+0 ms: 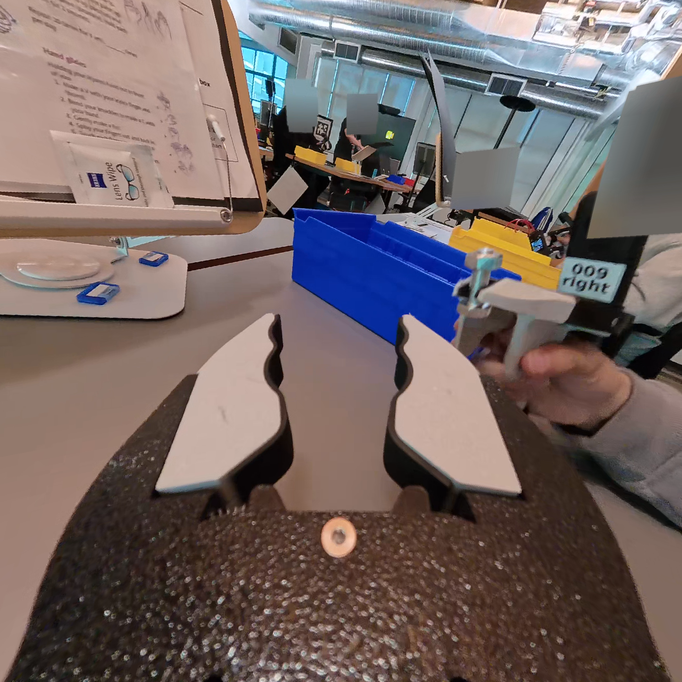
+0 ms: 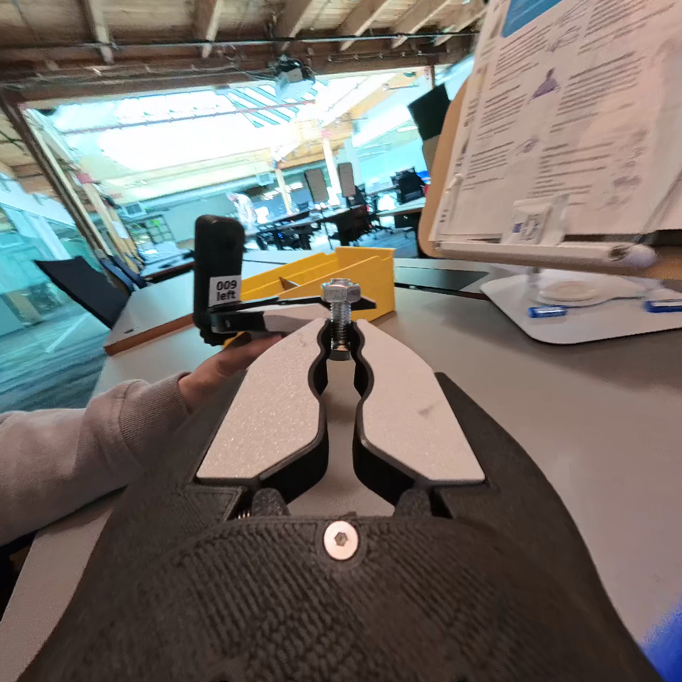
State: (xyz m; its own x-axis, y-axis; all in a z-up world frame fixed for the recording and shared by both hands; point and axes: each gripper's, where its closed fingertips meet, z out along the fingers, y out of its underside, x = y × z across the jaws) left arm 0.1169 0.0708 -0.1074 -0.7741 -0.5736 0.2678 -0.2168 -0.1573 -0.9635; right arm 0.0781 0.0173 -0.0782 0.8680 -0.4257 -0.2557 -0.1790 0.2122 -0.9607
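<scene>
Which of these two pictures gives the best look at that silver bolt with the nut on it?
The right wrist view: the bolt stands upright dead centre, threads sharp, pinched between the right gripper fingertips. The left wrist view shows the same bolt only from the side at the right edge, smaller and blurred, before the blue bin.

The left claw (image 1: 339, 324) hangs over the desk (image 1: 110, 369) with its fingers wide apart and only desk between them. Just beyond its right finger stands a bin (image 1: 369, 280); a second bin (image 1: 509, 247) sits behind that one. To the left, farther back, a stand's base (image 1: 140, 291) rests on the desk with two small cards (image 1: 97, 293) lying on it, and papers (image 1: 110, 92) propped on the stand above. On the right, the right claw (image 2: 341, 324) grips a bolt (image 2: 340, 317) upright, a nut (image 2: 340, 291) on its top end.
</scene>
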